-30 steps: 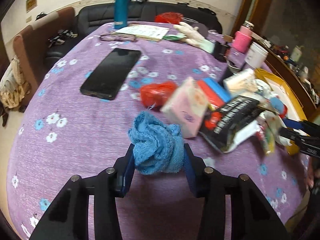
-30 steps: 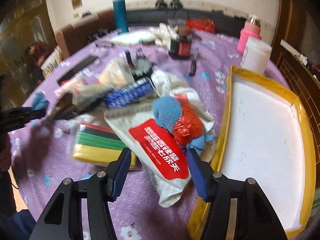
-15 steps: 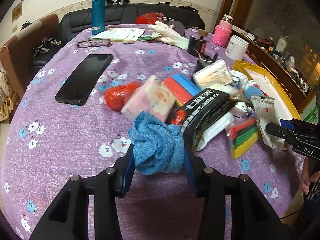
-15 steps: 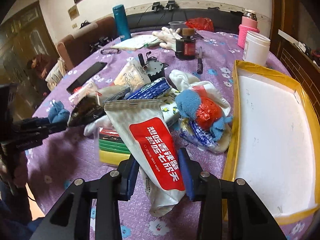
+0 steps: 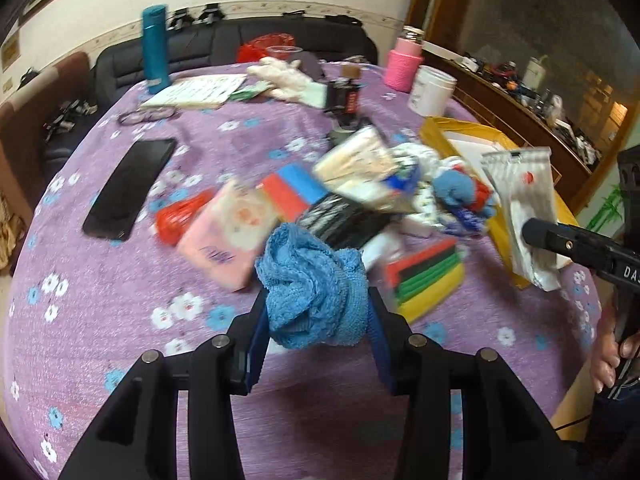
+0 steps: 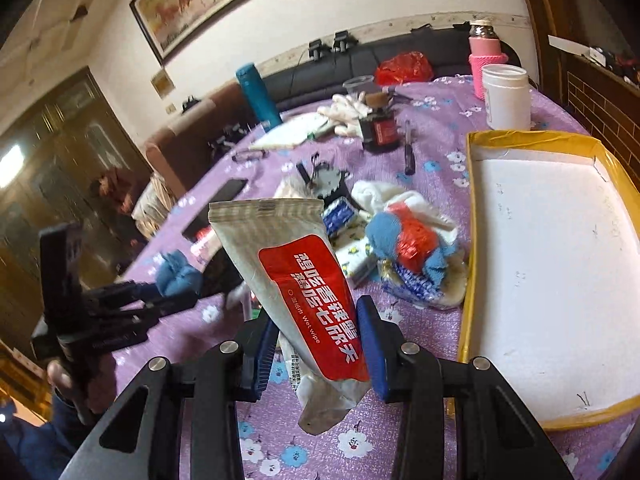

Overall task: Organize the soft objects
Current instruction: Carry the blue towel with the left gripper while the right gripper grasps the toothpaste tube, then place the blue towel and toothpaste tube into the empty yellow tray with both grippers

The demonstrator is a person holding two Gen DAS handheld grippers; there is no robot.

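My left gripper is shut on a crumpled blue cloth and holds it above the purple flowered tablecloth. My right gripper is shut on a grey wet-wipe pack with a red label, lifted off the table and tilted. The same pack and the right gripper show at the right of the left wrist view. A pile of soft packs lies mid-table: pink tissue pack, black pack, coloured sponges, a blue and red bundle.
A yellow-rimmed white tray lies at the right. A black phone, glasses, a teal bottle, white gloves, a dark jar, a white tub and a pink bottle stand further back.
My right gripper has closed on the wet-wipe pack and lifted it off the table. My left gripper, still holding the blue cloth, has swung right toward the pile.
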